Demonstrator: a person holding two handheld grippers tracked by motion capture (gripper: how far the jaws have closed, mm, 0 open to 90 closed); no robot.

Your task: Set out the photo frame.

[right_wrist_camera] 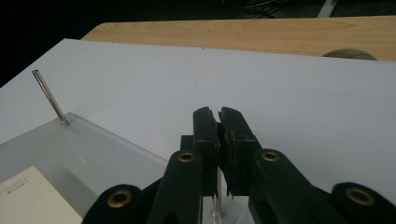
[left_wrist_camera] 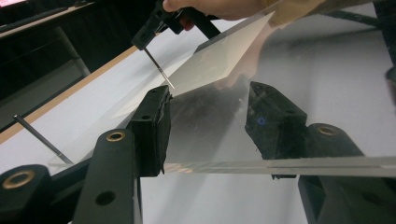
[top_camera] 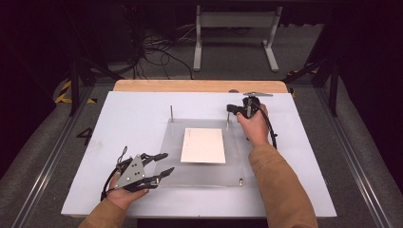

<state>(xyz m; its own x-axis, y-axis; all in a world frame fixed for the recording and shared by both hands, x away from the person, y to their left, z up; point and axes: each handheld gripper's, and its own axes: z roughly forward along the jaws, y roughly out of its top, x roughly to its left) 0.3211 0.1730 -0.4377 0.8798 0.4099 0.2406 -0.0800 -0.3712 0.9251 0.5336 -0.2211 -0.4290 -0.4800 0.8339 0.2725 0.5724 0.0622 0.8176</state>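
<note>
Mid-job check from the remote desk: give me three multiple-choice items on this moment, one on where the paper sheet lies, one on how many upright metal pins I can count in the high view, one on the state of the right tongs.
1. Where does the paper sheet lie?
A. on the clear plate
B. on the wooden strip at the far edge
C. on the floor

2. How many upright pins show at the plate's far corners in the high view?
A. none
B. two
C. five

3. What state are the right tongs in?
A. wide open over the paper
B. lying unheld on the table
C. shut on the far-right pin

Key: 1 A, the sheet rests mid-plate in the high view. 2 B, the far-left pin stands free and the other sits at the right tongs. 3 C, the right gripper view shows its jaws pressed together around the thin pin.
</note>
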